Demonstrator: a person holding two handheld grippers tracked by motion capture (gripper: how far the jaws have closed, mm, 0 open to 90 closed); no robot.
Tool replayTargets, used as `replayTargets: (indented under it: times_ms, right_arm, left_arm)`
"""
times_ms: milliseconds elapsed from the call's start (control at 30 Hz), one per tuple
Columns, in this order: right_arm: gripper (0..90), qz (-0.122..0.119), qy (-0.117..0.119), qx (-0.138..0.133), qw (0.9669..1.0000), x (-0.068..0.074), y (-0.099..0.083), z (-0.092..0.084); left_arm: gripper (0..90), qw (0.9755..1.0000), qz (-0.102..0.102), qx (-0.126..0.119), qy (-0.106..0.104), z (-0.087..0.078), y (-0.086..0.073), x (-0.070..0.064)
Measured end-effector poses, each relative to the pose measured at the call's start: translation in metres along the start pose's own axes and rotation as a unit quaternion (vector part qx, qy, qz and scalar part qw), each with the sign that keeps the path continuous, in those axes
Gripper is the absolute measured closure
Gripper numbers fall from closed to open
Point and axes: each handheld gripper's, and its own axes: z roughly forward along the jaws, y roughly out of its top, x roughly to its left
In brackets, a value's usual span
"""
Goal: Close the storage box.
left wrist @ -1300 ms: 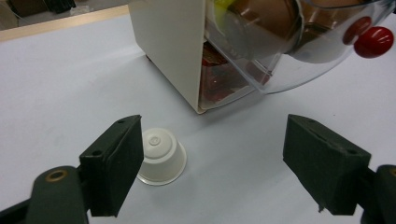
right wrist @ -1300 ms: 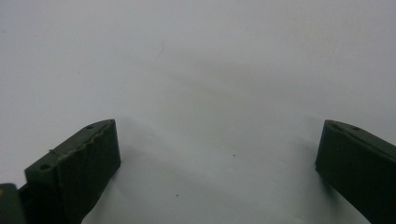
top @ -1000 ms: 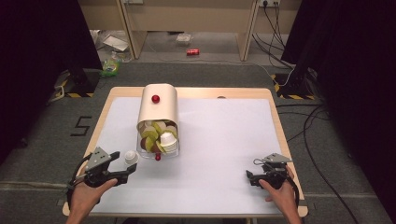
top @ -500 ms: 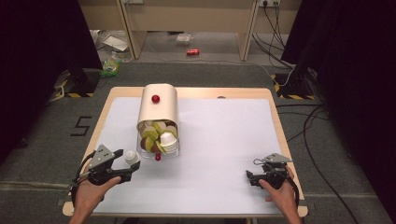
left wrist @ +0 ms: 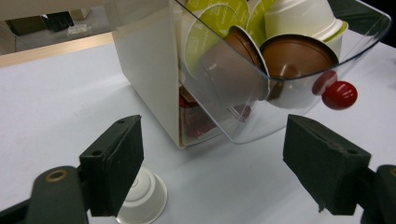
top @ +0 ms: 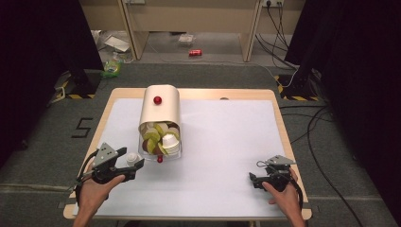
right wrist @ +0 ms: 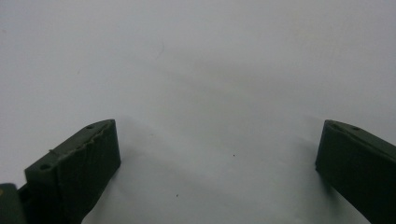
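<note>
A: Where's the white capsule [left wrist: 142, 198]?
B: On the table [top: 227, 156], just beside the capsule dispenser [top: 160, 124], partly behind 1 pad of the left gripper [left wrist: 229, 172]. Jaws wide, nothing held.
A: Right gripper [right wrist: 217, 158]?
B: Wide too, over bare table.

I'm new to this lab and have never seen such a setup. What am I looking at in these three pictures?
A person sits at a white table, holding a two-jaw claw in each hand. The high view looks down from above; the other two pictures come from cameras riding on each claw. The left claw is open, facing a cream capsule dispenser whose clear drawer holds coffee capsules. One white capsule lies on the table beside its left jaw. The right claw is open over bare table. Nothing is held.
</note>
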Motion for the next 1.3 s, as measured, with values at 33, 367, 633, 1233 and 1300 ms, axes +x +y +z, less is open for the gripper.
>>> replayTargets:
  times_ms: [33, 367, 633, 1233, 1300]
  right_arm:
    - [0.4, 0.000, 0.000, 0.000, 1.0000, 0.000, 0.000, 0.000]
    - [0.4, 0.000, 0.000, 0.000, 1.0000, 0.000, 0.000, 0.000]
    - [0.4, 0.001, -0.001, 0.000, 1.0000, 0.000, 0.000, 0.000]
    - [0.4, 0.000, 0.000, 0.000, 1.0000, 0.000, 0.000, 0.000]
    - [0.4, 0.000, 0.000, 0.000, 1.0000, 0.000, 0.000, 0.000]
  left_arm:
    - [20.0, 1.0000, 0.000, 0.001, 0.000, 0.002, 0.000, 0.001]
    - [14.5, 0.9993, -0.029, -0.019, 0.014, 0.005, 0.004, 0.006]
    - [14.2, 0.9993, -0.025, -0.019, 0.022, 0.008, 0.007, 0.005]
    - [14.2, 0.9987, -0.027, -0.017, 0.039, 0.022, 0.017, 0.012]
    - [14.3, 0.9986, -0.032, -0.017, 0.039, 0.024, 0.018, 0.013]
